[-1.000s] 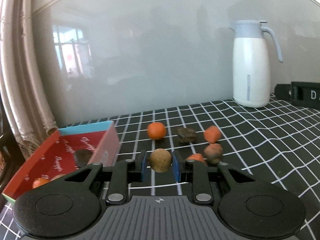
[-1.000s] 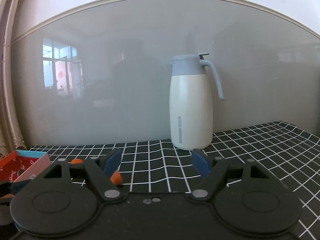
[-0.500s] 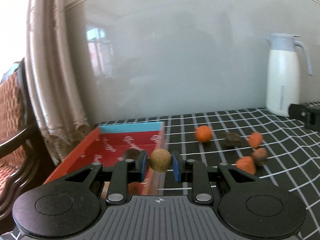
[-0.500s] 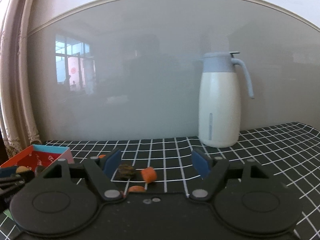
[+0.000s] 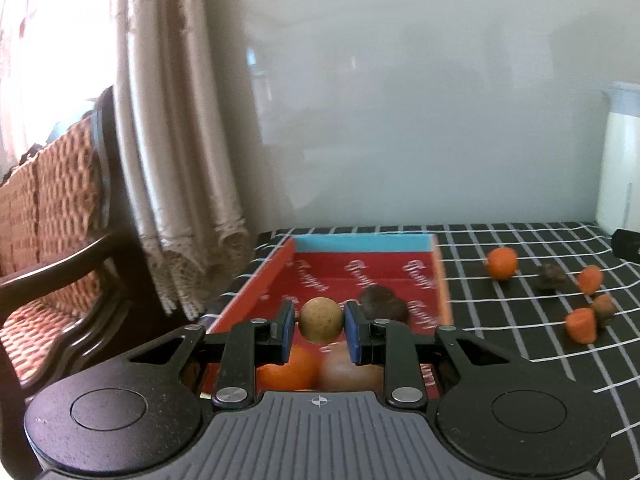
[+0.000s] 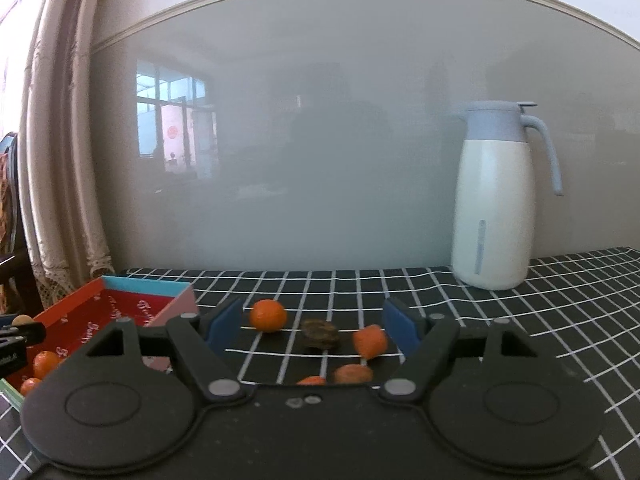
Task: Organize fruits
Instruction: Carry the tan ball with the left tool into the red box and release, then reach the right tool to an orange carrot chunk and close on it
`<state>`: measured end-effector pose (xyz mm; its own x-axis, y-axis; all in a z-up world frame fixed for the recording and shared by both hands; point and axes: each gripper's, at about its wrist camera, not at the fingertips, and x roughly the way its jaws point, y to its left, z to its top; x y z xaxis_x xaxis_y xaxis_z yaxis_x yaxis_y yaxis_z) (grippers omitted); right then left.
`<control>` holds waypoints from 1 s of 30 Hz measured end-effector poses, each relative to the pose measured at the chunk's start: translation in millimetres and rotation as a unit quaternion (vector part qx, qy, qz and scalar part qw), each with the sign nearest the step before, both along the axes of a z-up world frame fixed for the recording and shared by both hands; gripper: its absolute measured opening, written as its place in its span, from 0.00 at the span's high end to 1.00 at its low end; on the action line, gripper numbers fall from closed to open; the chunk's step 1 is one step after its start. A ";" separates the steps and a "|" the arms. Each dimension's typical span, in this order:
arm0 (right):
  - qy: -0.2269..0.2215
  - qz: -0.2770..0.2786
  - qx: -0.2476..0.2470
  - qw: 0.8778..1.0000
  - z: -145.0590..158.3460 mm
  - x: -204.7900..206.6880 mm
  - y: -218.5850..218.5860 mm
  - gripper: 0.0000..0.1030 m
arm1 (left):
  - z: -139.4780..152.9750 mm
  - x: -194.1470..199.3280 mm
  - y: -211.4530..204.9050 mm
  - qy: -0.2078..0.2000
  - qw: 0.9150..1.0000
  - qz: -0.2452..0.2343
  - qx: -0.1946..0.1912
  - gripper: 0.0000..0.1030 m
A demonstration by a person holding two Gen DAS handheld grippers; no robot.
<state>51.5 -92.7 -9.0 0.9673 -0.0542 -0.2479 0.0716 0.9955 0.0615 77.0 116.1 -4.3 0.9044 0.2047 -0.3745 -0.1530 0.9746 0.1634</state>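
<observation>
My left gripper (image 5: 319,330) is shut on a round tan fruit (image 5: 321,319) and holds it over the red box (image 5: 264,280). In the box lie an orange fruit (image 5: 286,368), a pale brown fruit (image 5: 348,372) and a dark fruit (image 5: 382,304). Several fruits lie on the checked cloth to the right: a round orange (image 5: 501,263), a dark lump (image 5: 551,277), orange pieces (image 5: 581,324) and a brown one (image 5: 605,309). My right gripper (image 6: 314,326) is open and empty, above the cloth, facing the orange (image 6: 268,315), the dark lump (image 6: 319,334) and an orange piece (image 6: 370,341). The red box (image 6: 80,308) shows at its left.
A white and blue jug (image 6: 496,196) stands at the back right by the grey wall. A curtain (image 5: 160,140) and a wooden chair (image 5: 52,220) are left of the table edge. A black object (image 5: 626,242) lies at the far right.
My left gripper has swung left with the tan fruit, from the loose fruits to over the red box. My right gripper has turned left and down, bringing the loose fruits between its fingers.
</observation>
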 end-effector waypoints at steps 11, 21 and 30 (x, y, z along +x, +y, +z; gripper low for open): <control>0.003 0.019 -0.012 1.000 -3.7 6.1 25.5 0.25 | -9.6 9.2 50.1 0.027 0.998 0.049 -0.020 0.74; 0.003 0.020 -0.016 1.000 -3.8 5.3 26.8 0.25 | -13.0 10.0 48.7 0.037 0.998 0.048 -0.034 0.58; -0.008 0.003 -0.021 1.000 1.0 -2.8 7.5 0.25 | -6.0 3.8 25.7 0.007 0.999 0.034 -0.012 0.23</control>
